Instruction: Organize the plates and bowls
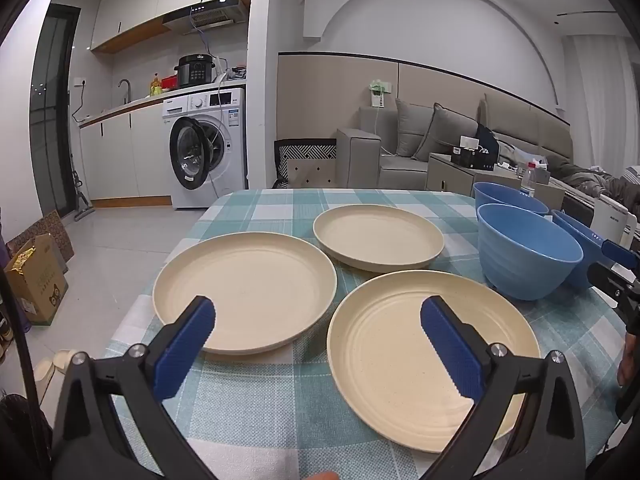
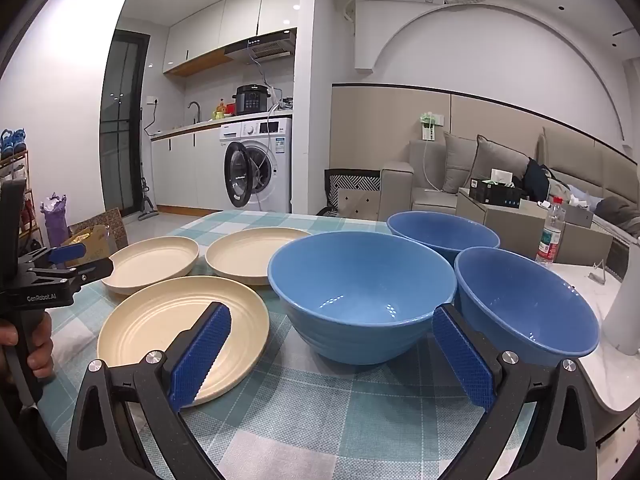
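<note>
Three cream plates lie on the checked tablecloth: one at the left (image 1: pixel 244 292), one further back (image 1: pixel 378 238) and one nearest (image 1: pixel 400 356). My left gripper (image 1: pixel 318 308) hovers open over the gap between the left and nearest plates, holding nothing. Three blue bowls stand at the right: a middle one (image 2: pixel 360 292), a far one (image 2: pixel 442 232) and a right one (image 2: pixel 524 304). In front of the middle bowl my right gripper (image 2: pixel 331 314) stands open and empty, its left finger over the nearest plate (image 2: pixel 176 328).
The table (image 2: pixel 320 400) drops off to the floor at the left, where a cardboard box (image 1: pixel 36 280) sits. A water bottle (image 2: pixel 552 232) and a white appliance (image 2: pixel 624 300) stand on a marble top right of the bowls. A hand (image 2: pixel 36 352) holds the left gripper's handle.
</note>
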Demonstrator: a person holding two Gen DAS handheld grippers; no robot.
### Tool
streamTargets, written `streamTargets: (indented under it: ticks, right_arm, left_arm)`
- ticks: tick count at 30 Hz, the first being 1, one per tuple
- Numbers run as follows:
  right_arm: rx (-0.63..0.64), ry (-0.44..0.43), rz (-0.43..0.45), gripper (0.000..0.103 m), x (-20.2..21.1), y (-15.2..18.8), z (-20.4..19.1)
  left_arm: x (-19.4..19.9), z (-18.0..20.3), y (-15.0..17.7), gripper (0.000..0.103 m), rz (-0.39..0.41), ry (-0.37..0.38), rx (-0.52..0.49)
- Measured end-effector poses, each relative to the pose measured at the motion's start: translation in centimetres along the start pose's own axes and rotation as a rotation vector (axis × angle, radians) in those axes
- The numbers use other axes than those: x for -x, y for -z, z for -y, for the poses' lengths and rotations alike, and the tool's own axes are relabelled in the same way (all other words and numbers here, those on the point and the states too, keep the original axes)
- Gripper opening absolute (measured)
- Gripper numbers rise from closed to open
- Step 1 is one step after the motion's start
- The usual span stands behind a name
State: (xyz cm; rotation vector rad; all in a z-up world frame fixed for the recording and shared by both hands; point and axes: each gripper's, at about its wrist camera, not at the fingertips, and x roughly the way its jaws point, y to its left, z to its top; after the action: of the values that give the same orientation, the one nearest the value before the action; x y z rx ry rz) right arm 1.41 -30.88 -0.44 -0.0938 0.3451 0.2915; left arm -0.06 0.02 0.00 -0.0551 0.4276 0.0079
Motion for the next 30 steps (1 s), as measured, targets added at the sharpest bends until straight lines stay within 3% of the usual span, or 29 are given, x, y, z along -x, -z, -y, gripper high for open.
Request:
streamTargets:
  ticks: [30]
  right_arm:
    - [-0.002, -0.001, -0.005, 0.103, -0.04, -0.01, -0.03]
  left_arm:
    - [-0.04, 0.0, -0.01, 0.103, -0.014, -0.001, -0.001]
